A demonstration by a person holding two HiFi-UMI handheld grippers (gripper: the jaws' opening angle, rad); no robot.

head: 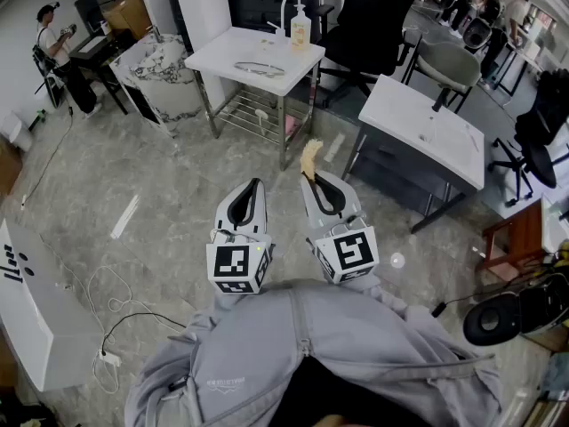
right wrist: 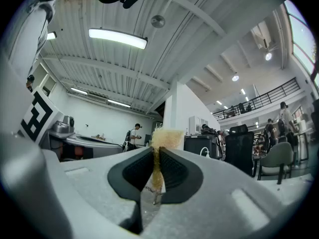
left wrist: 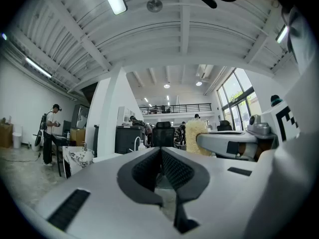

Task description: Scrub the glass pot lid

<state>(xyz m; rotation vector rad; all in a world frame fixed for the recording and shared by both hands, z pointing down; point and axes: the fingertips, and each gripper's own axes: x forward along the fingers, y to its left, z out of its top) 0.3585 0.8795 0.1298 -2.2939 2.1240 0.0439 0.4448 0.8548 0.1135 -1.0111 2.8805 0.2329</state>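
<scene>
- fingers [left wrist: 145,172] of left gripper [left wrist: 161,151] clenched together, empty
- right gripper [right wrist: 156,152] clamped on yellow scrubber [right wrist: 167,137]
- glass pot lid [head: 260,68] on white table [head: 222,53], well apart from both

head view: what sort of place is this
Likely an open-plan office or lab hall: office chairs, white work tables, and a railed mezzanine at the back.
</scene>
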